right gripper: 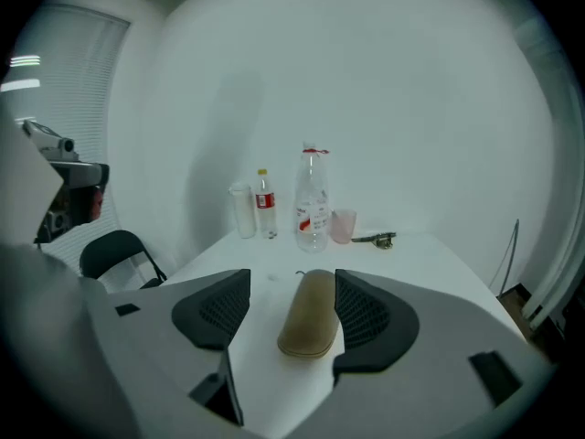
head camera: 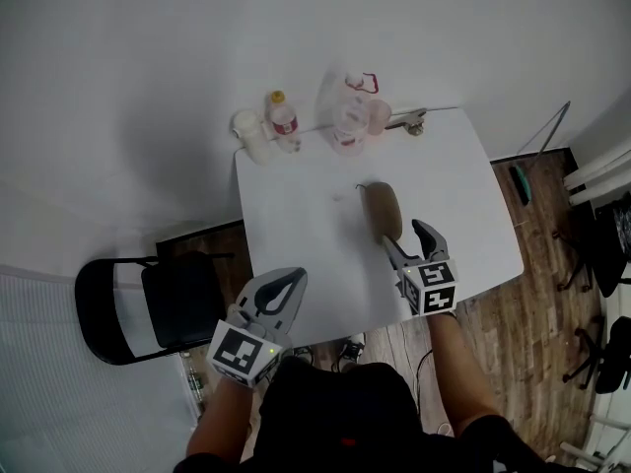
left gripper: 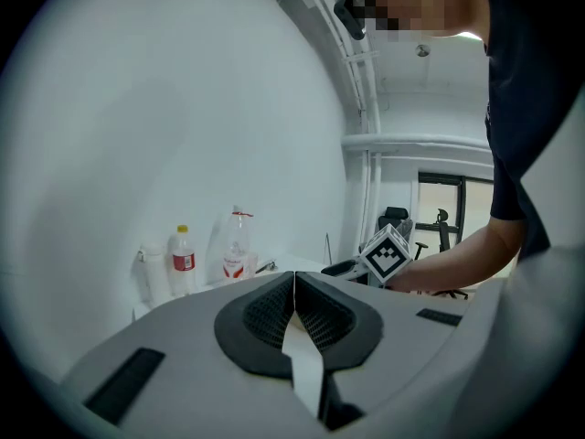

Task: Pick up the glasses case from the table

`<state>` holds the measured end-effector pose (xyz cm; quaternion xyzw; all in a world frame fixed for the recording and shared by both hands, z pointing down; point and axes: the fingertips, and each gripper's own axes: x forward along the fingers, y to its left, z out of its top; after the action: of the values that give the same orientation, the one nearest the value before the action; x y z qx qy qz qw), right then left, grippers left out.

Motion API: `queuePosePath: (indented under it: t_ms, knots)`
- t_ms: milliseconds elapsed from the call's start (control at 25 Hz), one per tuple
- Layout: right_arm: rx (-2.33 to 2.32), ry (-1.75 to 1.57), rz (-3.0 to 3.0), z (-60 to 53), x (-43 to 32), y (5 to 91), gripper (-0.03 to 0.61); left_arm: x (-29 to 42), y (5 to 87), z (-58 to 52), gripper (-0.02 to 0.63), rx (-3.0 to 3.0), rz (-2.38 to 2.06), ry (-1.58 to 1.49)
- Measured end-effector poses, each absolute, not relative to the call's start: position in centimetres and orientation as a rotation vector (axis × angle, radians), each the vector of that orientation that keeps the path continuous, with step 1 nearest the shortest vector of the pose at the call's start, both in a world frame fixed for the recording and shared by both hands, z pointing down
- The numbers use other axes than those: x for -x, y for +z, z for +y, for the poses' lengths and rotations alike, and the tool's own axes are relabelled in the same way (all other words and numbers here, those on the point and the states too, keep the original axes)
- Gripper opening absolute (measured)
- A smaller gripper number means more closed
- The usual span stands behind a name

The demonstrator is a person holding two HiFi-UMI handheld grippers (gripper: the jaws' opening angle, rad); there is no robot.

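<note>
The tan glasses case (head camera: 383, 210) lies flat on the white surface (head camera: 296, 225), in its right half, well short of the near edge, with its long side running toward the far edge. The right hand-held gripper (head camera: 406, 241) has its jaws apart around the case's near end. The case sits closer to one pad, and neither pad presses on it. The left hand-held gripper (head camera: 292, 282) hovers at the near left corner with its jaws together and nothing between them. A red-labelled bottle (head camera: 283, 118), a clear bottle (head camera: 350, 116) and a pink cup (head camera: 379, 116) stand along the far edge.
</note>
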<state>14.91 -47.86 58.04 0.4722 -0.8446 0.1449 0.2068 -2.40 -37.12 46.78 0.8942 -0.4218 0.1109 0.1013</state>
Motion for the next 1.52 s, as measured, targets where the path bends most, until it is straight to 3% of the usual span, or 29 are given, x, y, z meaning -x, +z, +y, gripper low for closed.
queuePosePath:
  t_ms: [440,920,1200,1520]
  knots:
    - [-1.343,0.58,-2.041,-54.5,-14.0,69.2,0.372,5.8,48.6,-38.2,0.021,-2.538,-1.3,0.329]
    - [-1.365,0.653,-1.885,-55.3,-14.8,74.3,0.385,8.4,49.3,-37.2,0.021,-2.492,-1.315,0.337]
    - [-1.448,0.681,-1.933,-55.3,-15.2,73.1,0.383,8.9,49.1,-36.9,0.021,-2.505,-1.294,0.34]
    - [-1.483,0.646,-2.145,-53.4,-13.7,64.3,0.383,8.3,47.8,-37.0,0.021,-2.559,-1.243,0.311]
